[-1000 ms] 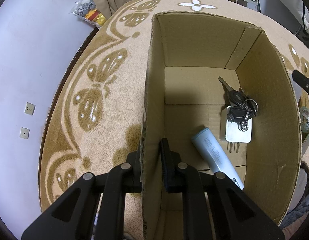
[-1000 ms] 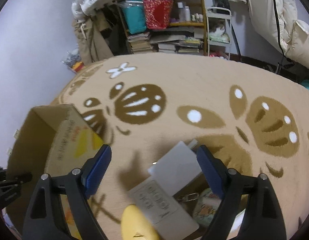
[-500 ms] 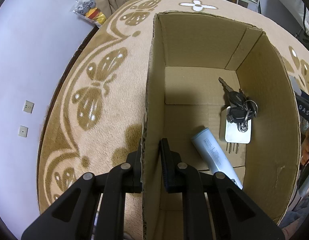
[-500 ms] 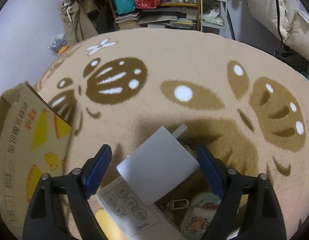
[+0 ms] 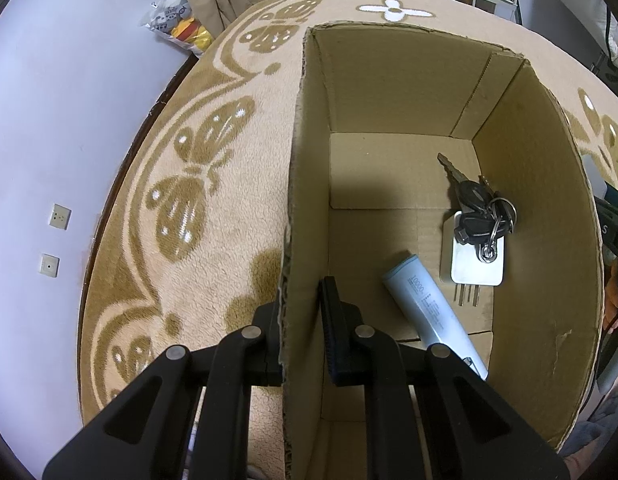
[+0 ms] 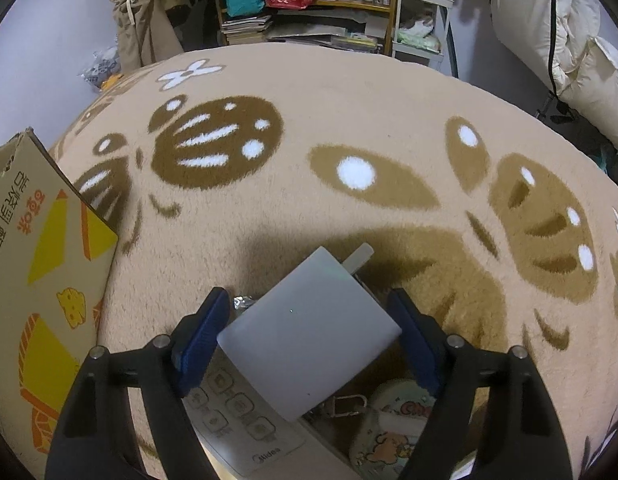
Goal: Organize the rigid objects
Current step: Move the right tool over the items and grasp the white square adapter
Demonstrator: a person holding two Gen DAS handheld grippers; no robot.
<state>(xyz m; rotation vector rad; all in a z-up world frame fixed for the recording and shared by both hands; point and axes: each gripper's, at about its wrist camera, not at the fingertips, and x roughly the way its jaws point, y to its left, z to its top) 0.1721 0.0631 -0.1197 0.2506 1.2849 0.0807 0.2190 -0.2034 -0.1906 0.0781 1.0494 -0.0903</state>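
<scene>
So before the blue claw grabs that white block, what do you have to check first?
1. Right gripper open around the white charger: ok.
2. Blue fingers touching the charger: cannot tell.
3. Charger free of the remote beneath: not ok, it overlaps it.
4. Left gripper clamped on the cardboard box wall: ok.
5. Free floor in the box beside the power bank and keys: ok.

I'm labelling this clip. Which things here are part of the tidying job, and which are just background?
Part of the job:
cardboard box
keys
power bank
white charger
remote control
cartoon pouch

Just lying about:
patterned rug
bookshelf
snack bag
</scene>
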